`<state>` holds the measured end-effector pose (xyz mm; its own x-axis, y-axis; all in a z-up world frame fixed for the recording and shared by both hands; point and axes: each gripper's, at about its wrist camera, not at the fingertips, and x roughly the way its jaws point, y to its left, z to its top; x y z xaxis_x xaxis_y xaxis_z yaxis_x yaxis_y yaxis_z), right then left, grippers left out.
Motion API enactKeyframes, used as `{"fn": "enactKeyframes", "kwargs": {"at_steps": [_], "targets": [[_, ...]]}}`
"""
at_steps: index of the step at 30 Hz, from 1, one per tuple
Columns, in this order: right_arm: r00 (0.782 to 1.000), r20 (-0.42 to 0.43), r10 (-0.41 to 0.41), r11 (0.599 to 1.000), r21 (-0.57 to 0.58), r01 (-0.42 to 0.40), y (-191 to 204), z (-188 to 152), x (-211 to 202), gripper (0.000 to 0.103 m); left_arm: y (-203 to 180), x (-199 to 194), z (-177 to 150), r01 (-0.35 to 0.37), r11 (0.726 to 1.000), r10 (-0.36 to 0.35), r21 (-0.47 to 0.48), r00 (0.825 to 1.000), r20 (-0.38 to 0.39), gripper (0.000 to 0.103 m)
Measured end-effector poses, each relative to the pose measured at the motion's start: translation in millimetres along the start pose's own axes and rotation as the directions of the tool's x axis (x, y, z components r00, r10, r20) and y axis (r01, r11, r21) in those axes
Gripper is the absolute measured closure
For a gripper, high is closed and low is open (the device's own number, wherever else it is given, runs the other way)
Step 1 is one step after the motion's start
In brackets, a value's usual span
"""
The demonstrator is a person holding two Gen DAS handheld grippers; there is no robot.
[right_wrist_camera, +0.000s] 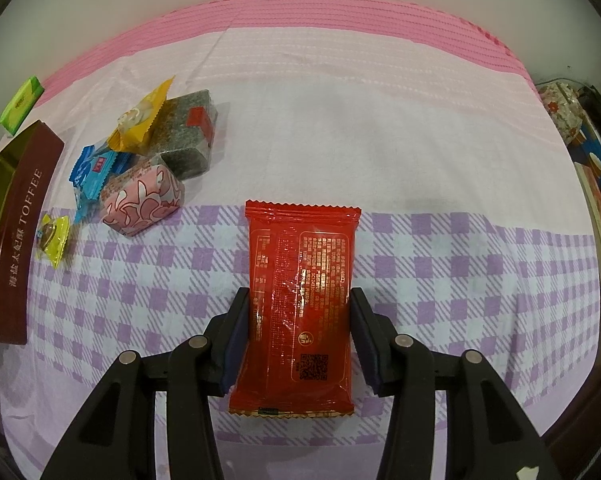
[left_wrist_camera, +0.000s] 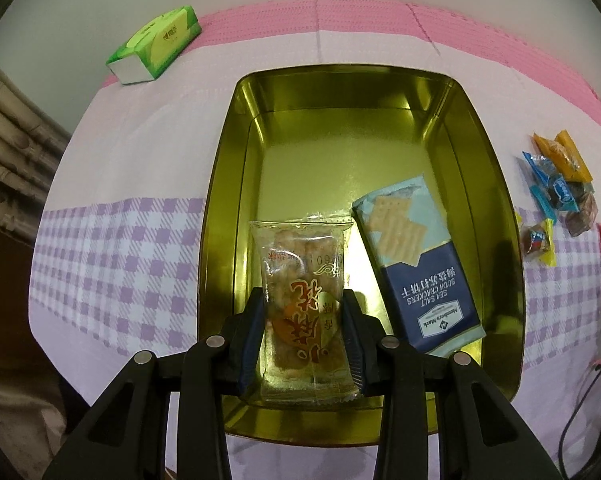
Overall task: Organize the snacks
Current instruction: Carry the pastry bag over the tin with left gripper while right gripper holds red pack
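Observation:
My left gripper [left_wrist_camera: 303, 300] is shut on a clear snack packet [left_wrist_camera: 300, 280] with red characters and holds it over the near end of a gold tin [left_wrist_camera: 228, 184]. A blue sea salt soda cracker pack [left_wrist_camera: 414, 268] lies in the tin at the right. In the right wrist view, a red snack packet [right_wrist_camera: 300, 304] lies on the checked cloth between the fingers of my right gripper [right_wrist_camera: 298, 300]. The left pad touches it; a thin gap shows at the right pad. The tin's brown TOFFEE side [right_wrist_camera: 20, 240] shows at the far left.
A green tissue pack [left_wrist_camera: 154, 42] lies at the back left of the table. A pile of small wrapped snacks [right_wrist_camera: 140, 160] lies between the tin and the red packet; it also shows in the left wrist view [left_wrist_camera: 560, 196]. Boxes [right_wrist_camera: 596, 200] stand at the far right edge.

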<state>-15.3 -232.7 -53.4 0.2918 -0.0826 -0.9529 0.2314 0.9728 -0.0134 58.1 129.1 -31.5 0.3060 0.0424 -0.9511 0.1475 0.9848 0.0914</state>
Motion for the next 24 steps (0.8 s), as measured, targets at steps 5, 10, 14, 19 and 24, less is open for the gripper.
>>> {"fn": "enactKeyframes", "kwargs": {"at_steps": [5, 10, 14, 19, 24], "targets": [[1.0, 0.004, -0.008, 1.0, 0.002, 0.008, 1, -2, -1, 0.059, 5, 2, 1, 0.0, 1.0, 0.001, -0.02, 1.0, 0.025, 0.065], [1.0, 0.001, -0.008, 1.0, 0.001, 0.008, 0, -1, -1, 0.06, 6, -1, -2, 0.003, 1.0, -0.003, -0.011, 0.999, 0.051, 0.065], [1.0, 0.006, -0.018, 1.0, 0.013, 0.018, 1, -4, -2, 0.061, 6, 2, -4, 0.009, 1.0, -0.009, -0.001, 0.999, 0.053, 0.063], [0.999, 0.009, -0.034, 0.999, 0.032, 0.033, 3, -4, -3, 0.063, 7, 0, -4, 0.025, 1.0, -0.025, 0.0, 0.998, 0.06, 0.06], [0.998, -0.002, -0.061, 0.997, 0.044, 0.061, 7, -3, -4, 0.063, 12, -3, -4, 0.044, 0.999, -0.043, -0.01, 0.996, 0.073, 0.054]]}}
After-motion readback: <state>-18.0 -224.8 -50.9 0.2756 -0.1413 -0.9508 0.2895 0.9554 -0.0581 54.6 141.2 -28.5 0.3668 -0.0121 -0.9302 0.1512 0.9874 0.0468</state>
